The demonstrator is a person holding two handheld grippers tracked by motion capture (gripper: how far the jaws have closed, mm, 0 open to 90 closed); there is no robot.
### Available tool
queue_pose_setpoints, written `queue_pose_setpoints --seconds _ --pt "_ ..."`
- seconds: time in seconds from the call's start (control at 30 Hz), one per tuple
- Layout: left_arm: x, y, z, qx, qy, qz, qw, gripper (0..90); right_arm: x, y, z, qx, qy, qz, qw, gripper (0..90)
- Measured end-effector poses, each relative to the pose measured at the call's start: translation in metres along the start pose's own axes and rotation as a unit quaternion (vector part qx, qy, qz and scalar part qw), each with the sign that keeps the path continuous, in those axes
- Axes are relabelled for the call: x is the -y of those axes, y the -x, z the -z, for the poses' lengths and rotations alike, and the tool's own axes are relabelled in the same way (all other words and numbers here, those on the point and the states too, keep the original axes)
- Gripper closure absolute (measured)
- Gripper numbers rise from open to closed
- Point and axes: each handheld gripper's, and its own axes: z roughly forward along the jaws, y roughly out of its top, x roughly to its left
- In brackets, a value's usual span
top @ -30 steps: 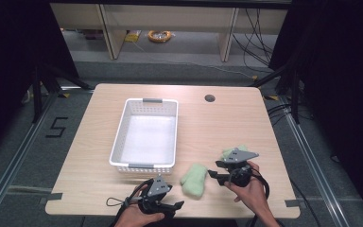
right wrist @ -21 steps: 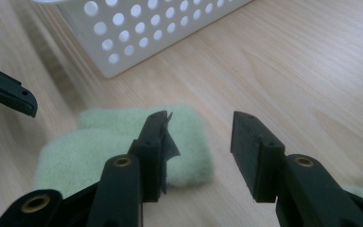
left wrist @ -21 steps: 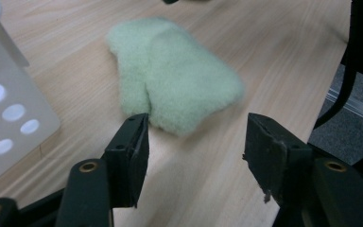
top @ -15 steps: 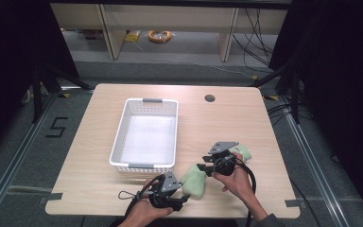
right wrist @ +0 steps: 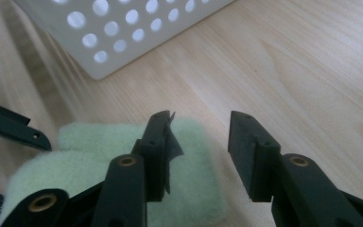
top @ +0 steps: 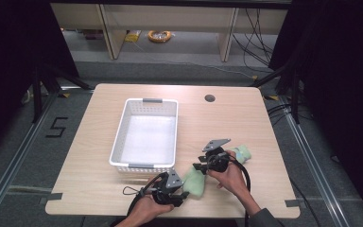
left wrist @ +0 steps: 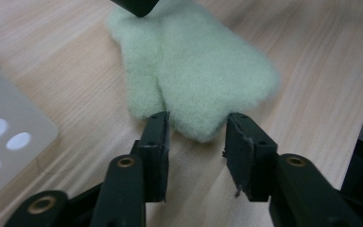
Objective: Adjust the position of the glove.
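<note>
On the wooden table (top: 99, 189) I count two pale green fleecy mitts: one mitt (top: 194, 181) lies between the two grippers, its near end reaching in between the jaws of the left gripper (top: 183, 194), and the second mitt (top: 242, 153) sits just behind the right gripper (top: 197, 167), partly hidden by it. There is one white perforated basket (top: 144, 166), off to the far left of both pairs of tongs. Two grippers in all, one per hand, so two hands. One round dark hole (top: 210, 98) shows in the tabletop, well beyond the right gripper towards the far edge.
</note>
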Motion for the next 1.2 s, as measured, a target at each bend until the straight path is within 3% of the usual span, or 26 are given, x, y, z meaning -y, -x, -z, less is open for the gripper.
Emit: queue_pose_setpoints --seconds 0.03,0.1,0.13,0.2,0.27,0.3,0.37,0.43,0.53,0.57,0.6,0.67,0.7,0.8,0.83,0.9,1.0,1.03,1.2 --pt "-0.001 -0.002 -0.001 0.004 -0.003 -0.003 1.0000 63.7 0.000 0.001 -0.001 -0.011 -0.010 0.000 0.9999 63.6" --pt "-0.001 -0.001 -0.002 0.004 0.000 0.006 1.0000 65.3 0.001 0.003 -0.005 -0.013 0.000 -0.003 0.9999 64.7" --pt "-0.002 -0.004 -0.001 0.005 -0.001 -0.004 1.0000 70.5 0.003 0.005 -0.006 -0.020 -0.006 -0.023 0.9995 67.9" --pt "-0.002 -0.004 -0.001 0.003 0.003 -0.001 1.0000 72.3 0.003 0.006 -0.005 -0.021 -0.012 -0.023 0.9995 69.3" --pt "-0.001 -0.004 -0.002 -0.001 0.003 0.008 1.0000 76.1 0.005 0.006 -0.005 -0.035 -0.008 -0.029 0.9989 72.5" --pt "-0.001 -0.005 -0.001 0.004 0.001 -0.002 1.0000 78.9 0.007 0.006 -0.006 -0.040 -0.005 -0.042 0.9983 75.5" --pt "-0.001 -0.005 -0.001 0.004 0.003 0.004 1.0000 80.7 0.009 0.006 -0.007 -0.045 0.006 -0.044 0.9980 79.4" --pt "-0.002 -0.006 0.001 0.000 0.005 -0.003 1.0000 81.9 0.009 0.006 -0.004 -0.048 -0.001 -0.042 0.9979 84.8" --pt "-0.002 -0.006 0.002 0.005 0.010 -0.001 0.9999 82.7 0.009 0.005 0.000 -0.045 0.001 -0.044 0.9980 86.4" --pt "-0.002 -0.006 0.003 0.006 0.012 0.009 0.9999 82.9 0.009 0.005 0.001 -0.045 0.004 -0.044 0.9980 86.6" --pt "-0.003 -0.007 0.004 0.004 0.014 0.009 0.9999 83.1 0.011 0.004 0.001 -0.048 0.021 -0.053 0.9973 86.6" --pt "-0.004 -0.009 0.008 0.005 0.019 0.004 0.9998 83.3 0.010 0.005 0.006 -0.045 0.012 -0.051 0.9976 86.7" --pt "-0.005 -0.009 0.010 0.009 0.019 0.012 0.9997 83.3 0.012 0.004 0.008 -0.044 0.028 -0.053 0.9972 86.7" --pt "-0.007 -0.010 0.014 0.008 0.026 0.003 0.9996 83.5 0.015 0.001 0.023 -0.043 0.035 -0.064 0.9964 86.7" --pt "-0.008 -0.011 0.016 0.011 0.028 0.001 0.9995 83.6 0.020 -0.001 0.033 -0.049 0.049 -0.073 0.9949 86.7" --pt "-0.010 -0.011 0.018 0.012 0.030 0.001 0.9995 83.7 0.022 -0.002 0.037 -0.051 0.053 -0.076 0.9944 86.7" --pt "-0.012 -0.009 0.019 0.021 0.032 0.002 0.9993 83.9 0.032 -0.006 0.049 -0.045 0.059 -0.089 0.9933 86.7" --pt "-0.013 -0.009 0.020 0.016 0.032 -0.005 0.9993 83.9 0.042 -0.012 0.057 -0.062 0.072 -0.095 0.9909 86.7" --pt "-0.014 -0.007 0.016 0.027 0.026 -0.018 0.9991 84.0 0.057 -0.021 0.070 -0.058 0.073 -0.105 0.9900 86.7"
